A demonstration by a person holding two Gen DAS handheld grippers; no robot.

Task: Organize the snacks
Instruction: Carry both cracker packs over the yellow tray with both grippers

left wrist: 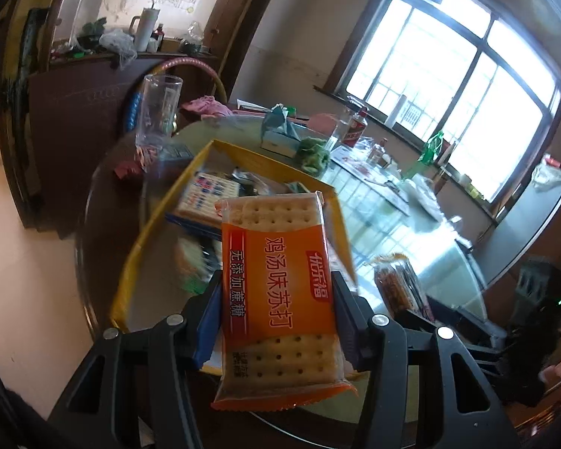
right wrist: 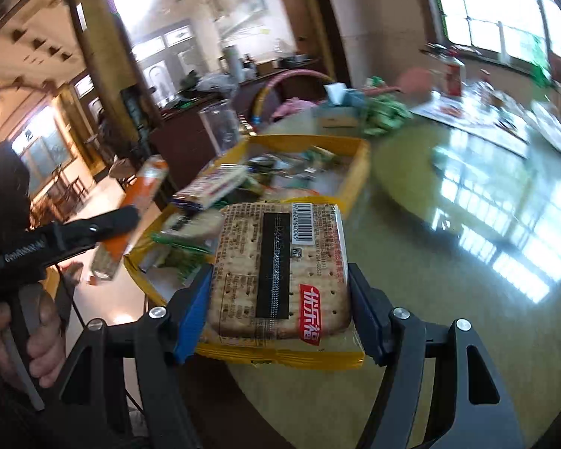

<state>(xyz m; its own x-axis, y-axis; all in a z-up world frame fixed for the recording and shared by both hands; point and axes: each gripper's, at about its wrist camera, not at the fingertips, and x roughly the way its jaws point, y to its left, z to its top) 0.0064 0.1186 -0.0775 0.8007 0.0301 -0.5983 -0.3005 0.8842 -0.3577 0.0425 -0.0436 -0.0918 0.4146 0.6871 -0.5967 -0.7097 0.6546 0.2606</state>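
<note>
An orange soda-cracker pack [left wrist: 276, 232] stands upright between the blue pads of my left gripper [left wrist: 276, 288], which is shut on it. Behind it a yellow box [left wrist: 161, 217] holds several snack packs. In the right wrist view, my right gripper [right wrist: 280, 277] is shut on a yellow cracker pack [right wrist: 318, 239], barcode side up, just in front of the yellow box [right wrist: 362, 164]. The orange pack [right wrist: 146, 191] and the left gripper's finger [right wrist: 119, 219] show at the left of that view. The right gripper's pack [left wrist: 396, 280] appears at the right of the left wrist view.
The box sits on a round glass-topped table [left wrist: 392, 224]. Beyond the box stand a tall clear glass [left wrist: 159, 112], a tissue box [left wrist: 278, 131], green wrapped sweets [left wrist: 312, 153] and a bottle [left wrist: 355, 123]. A person's hand [right wrist: 37, 336] holds the left gripper's handle.
</note>
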